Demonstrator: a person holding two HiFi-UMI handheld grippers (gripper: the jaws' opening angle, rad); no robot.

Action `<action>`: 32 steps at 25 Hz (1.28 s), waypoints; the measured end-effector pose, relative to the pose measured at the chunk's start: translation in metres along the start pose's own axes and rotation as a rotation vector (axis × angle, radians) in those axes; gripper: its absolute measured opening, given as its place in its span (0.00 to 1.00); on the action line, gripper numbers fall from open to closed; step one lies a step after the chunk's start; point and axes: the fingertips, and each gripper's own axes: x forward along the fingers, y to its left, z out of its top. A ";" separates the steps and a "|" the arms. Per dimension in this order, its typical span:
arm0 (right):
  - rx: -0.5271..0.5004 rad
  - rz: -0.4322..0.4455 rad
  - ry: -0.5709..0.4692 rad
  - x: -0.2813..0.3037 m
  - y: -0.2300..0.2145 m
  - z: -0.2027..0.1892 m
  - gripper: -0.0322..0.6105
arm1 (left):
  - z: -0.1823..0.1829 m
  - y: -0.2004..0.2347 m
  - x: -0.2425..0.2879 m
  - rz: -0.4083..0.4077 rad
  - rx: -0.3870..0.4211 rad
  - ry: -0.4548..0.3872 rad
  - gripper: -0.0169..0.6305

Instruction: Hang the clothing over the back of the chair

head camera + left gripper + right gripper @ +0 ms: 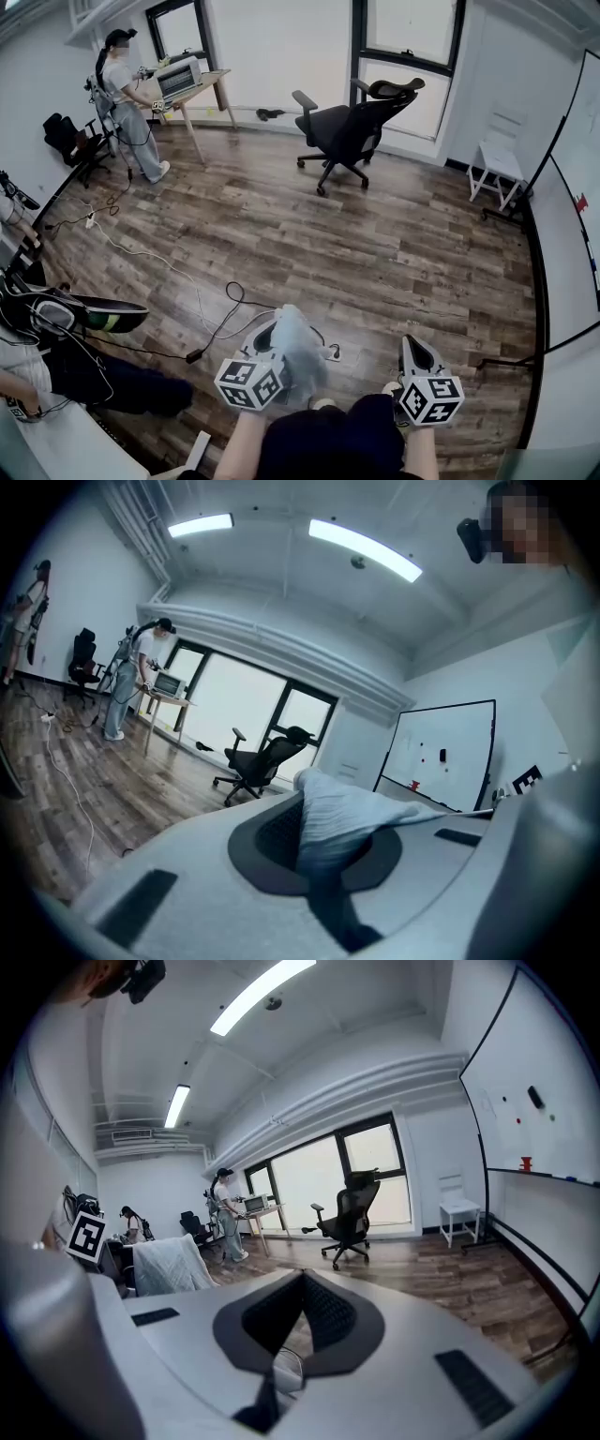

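Clamping pale grey-blue crumpled fabric garment in left gripper.
Bunching in soft folds past the jaws, hanging well apart from black mesh swivel chair; holding right gripper closed, empty.

Pale blue-grey clothing, all bunched up and crumpled, pinched between closed jaws, hanging off the floor. Black wheeled office chair upright near the window, well apart from it.

Bright and even, lit by ceiling strips at twelve o'clock and glaring windows at one; chair backlit, near foreground soft, edges bowed and vignetted dark.
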 end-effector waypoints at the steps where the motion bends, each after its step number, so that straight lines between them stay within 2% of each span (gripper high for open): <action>1: 0.004 -0.008 -0.007 -0.001 -0.001 0.000 0.05 | -0.001 -0.001 0.001 -0.003 0.001 0.000 0.05; 9: 0.032 -0.055 -0.026 -0.003 -0.006 -0.005 0.05 | -0.006 -0.002 -0.002 -0.031 0.005 0.006 0.05; 21: 0.014 -0.030 0.025 0.010 0.010 -0.015 0.05 | -0.009 0.015 -0.006 -0.013 -0.018 0.013 0.05; 27: 0.018 -0.002 0.031 0.031 0.003 -0.006 0.05 | -0.004 0.022 0.012 0.015 -0.015 0.019 0.04; 32: 0.032 0.005 0.024 0.057 -0.015 0.018 0.05 | 0.016 0.023 0.047 0.017 0.004 0.017 0.04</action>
